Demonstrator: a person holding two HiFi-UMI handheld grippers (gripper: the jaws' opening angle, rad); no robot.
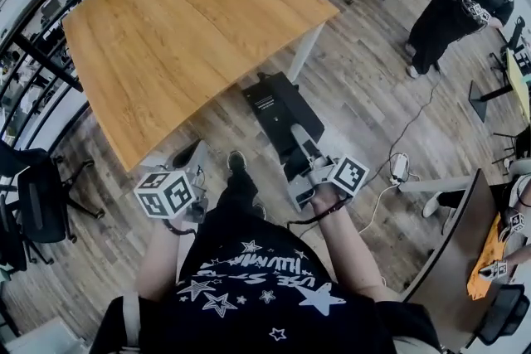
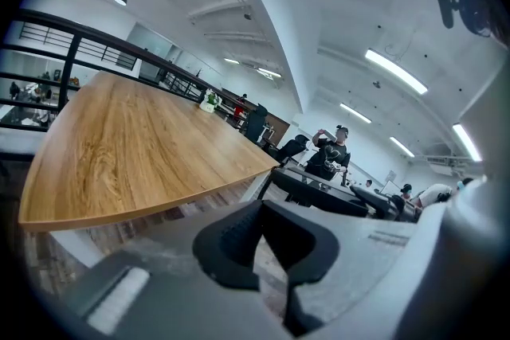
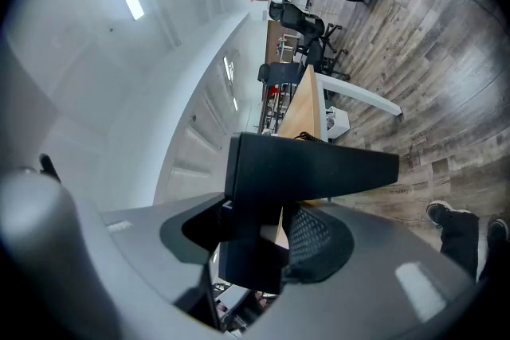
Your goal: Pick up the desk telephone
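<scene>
Right hand-held gripper (image 3: pixel 267 228) is clamped on the phone (image 3: pixel 311 167). The black slab is wedged between both pads, with the jaws standing wide around it.

Head view: the phone juts forward from that gripper, lying flat. Its underside is probably up, going by the pale label.

The phone is off the bench (image 1: pixel 182 21) and hangs over the floor (image 1: pixel 365 87) near the bench's near corner. It looks to touch nothing but my jaws. A bit of coiled cord (image 3: pixel 312 138) shows at its far edge; I can't tell where it runs.

Left hand-held gripper (image 2: pixel 259 207) is closed, tips meeting, with nothing in it. It sits low on my left, apart from the phone.

Judgement: the pick-up looks done, phone lifted and clear. All that's left is keeping the grip firm. I hold a long slab by one end, so it could sag or twist.
</scene>
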